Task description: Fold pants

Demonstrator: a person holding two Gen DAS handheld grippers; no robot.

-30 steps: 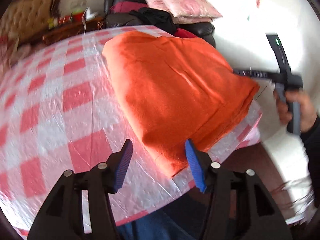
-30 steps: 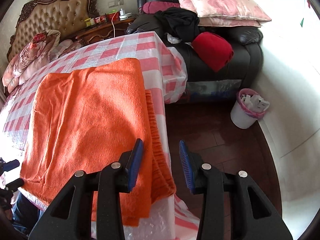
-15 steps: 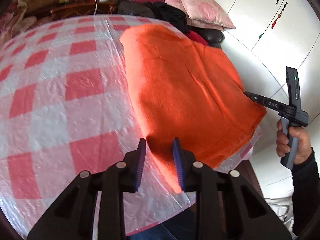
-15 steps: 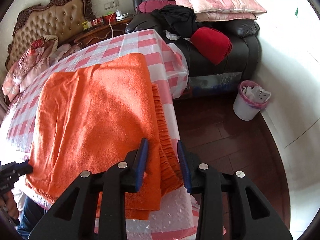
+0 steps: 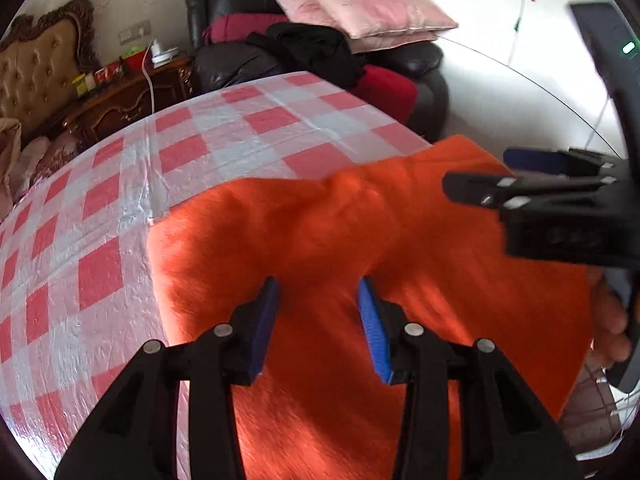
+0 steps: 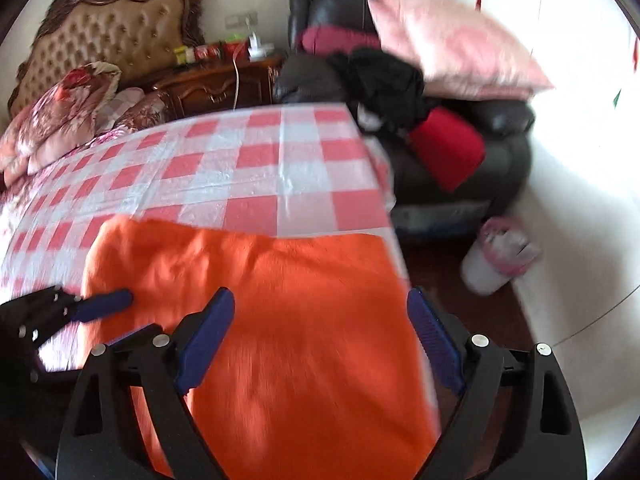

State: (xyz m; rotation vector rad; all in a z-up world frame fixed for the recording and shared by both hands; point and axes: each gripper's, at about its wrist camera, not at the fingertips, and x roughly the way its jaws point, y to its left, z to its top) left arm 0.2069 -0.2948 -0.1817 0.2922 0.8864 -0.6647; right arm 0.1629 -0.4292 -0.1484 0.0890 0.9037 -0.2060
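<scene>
**Folded pants lie under both tongs, long side running across**

Big picture first: the bench point(image 5: 120, 208) with its red-and-white checked cover fills the room's middle, and at its near right corner lie the orange pants point(image 6: 280, 300), already doubled over into a broad pad. In the right wrist view that pad runs longer left-to-right than front-to-back, its far edge crossing the checks and its right edge lying at the bench's right border, above the dark floor.

Now the tools. The right tongs point(image 6: 320, 344) hang over the pad's right half, jaws spreading wide and opening as we watch, cloth showing below them but, as far as the blur lets me judge, nothing pinched. The left tongs point(image 5: 318, 320) sit over the left half, jaws at a middling gap and also opening, orange fabric beneath and not gripped.

So here is the relation that matters: the pants lie straight ahead of and below both tools, each over its own half. My read is that a further fold would bring one short end over the other, and for the right-hand end the right tongs are plainly the nearer
</scene>
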